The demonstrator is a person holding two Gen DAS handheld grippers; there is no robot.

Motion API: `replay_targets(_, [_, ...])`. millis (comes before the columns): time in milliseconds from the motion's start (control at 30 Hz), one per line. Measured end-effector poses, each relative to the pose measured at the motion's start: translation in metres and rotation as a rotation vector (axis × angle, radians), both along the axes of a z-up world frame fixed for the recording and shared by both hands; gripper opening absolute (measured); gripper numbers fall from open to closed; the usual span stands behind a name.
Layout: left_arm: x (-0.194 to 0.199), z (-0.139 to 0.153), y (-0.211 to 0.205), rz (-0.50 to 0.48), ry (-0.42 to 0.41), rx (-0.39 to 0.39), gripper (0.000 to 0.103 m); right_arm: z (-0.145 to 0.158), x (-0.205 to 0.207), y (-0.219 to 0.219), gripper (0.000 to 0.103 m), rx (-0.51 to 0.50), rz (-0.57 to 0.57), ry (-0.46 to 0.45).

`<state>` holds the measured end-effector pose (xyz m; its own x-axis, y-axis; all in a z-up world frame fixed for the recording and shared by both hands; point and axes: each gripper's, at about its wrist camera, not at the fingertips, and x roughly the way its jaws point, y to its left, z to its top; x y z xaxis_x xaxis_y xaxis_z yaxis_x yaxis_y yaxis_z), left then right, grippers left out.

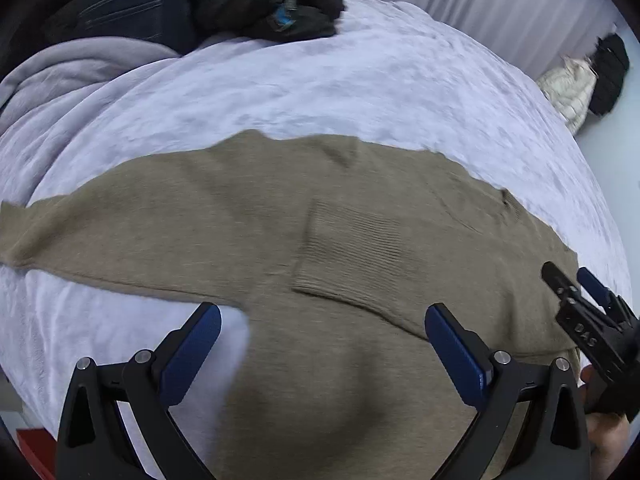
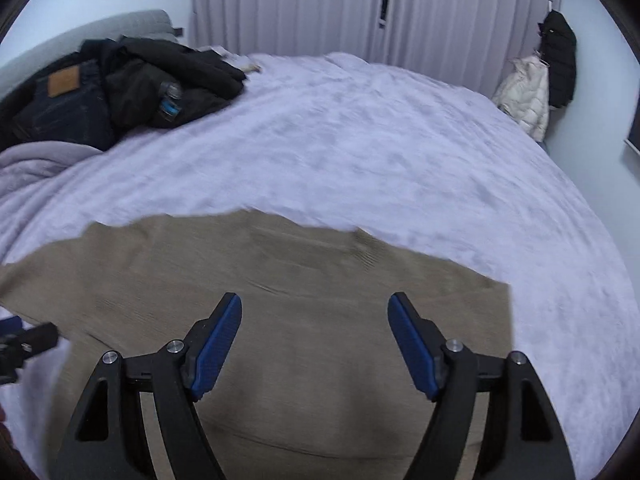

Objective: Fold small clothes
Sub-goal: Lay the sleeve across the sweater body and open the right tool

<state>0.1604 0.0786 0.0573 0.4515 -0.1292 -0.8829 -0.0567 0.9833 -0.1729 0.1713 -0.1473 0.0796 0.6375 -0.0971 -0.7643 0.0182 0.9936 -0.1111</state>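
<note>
A tan knit sweater (image 1: 248, 216) lies flat on the pale lilac bedspread (image 1: 304, 76). One sleeve stretches out to the left; the other is folded across the body, its ribbed cuff (image 1: 352, 248) near the middle. My left gripper (image 1: 322, 320) hovers open over the sweater's near part, blue pads wide apart with nothing between them. My right gripper (image 2: 315, 308) is open too, above the sweater (image 2: 280, 280) near its right edge, empty. In the left wrist view the right gripper (image 1: 572, 280) shows at the right edge, beside a hand.
A pile of dark clothes and jeans (image 2: 120, 88) sits at the bed's far left, next to a bunched grey blanket (image 2: 36, 164). Curtains (image 2: 320, 8) hang behind the bed. A cream jacket (image 2: 524, 96) and a black one (image 2: 560, 60) hang at the far right wall.
</note>
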Motion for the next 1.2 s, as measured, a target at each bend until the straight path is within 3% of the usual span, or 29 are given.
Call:
replay_targets(167, [0.022,-0.023,-0.089,-0.166,0.018,0.084,0.102,-0.048,-0.014,-0.073,0.078,0.061,-0.126,0.166])
replay_targets(267, [0.035,-0.051,-0.108,-0.171,0.051,0.253,0.103,-0.056,-0.031,-0.084,0.079,0.039,-0.114,0.134])
replay_targets(300, [0.038,-0.062,-0.104,-0.166,0.078,0.262,0.103,-0.056,-0.035,-0.086,0.079,0.028,-0.116,0.124])
replay_targets(367, [0.038,-0.064,-0.090,-0.157,0.067,0.185,0.103,-0.055,-0.040,-0.091,0.079,0.037,-0.113,0.116])
replay_targets(533, [0.034,-0.043,-0.079,-0.131,-0.002,0.155,0.103,-0.046,-0.036,-0.093,0.079,0.061,-0.107,0.096])
replay_targets(633, [0.046,-0.044,-0.087,-0.123,0.018,0.113,0.103,-0.044,-0.022,-0.076,0.079,0.085,-0.061,0.101])
replay_targets(800, [0.064,-0.061,-0.109,-0.110,0.033,0.216,0.103,-0.062,0.009,-0.038,0.080,-0.021,0.023,0.140])
replay_targets(1000, [0.070,-0.060,-0.095,-0.086,0.042,0.194,0.103,-0.063,0.036,-0.086,0.082,0.016,-0.085,0.161])
replay_targets(1100, [0.059,-0.051,-0.092,-0.063,0.041,0.172,0.103,-0.055,0.027,-0.110,0.082,0.032,-0.116,0.158])
replay_targets(1200, [0.041,-0.049,-0.108,-0.134,0.040,0.138,0.103,-0.037,0.003,-0.106,0.083,0.031,-0.103,0.110])
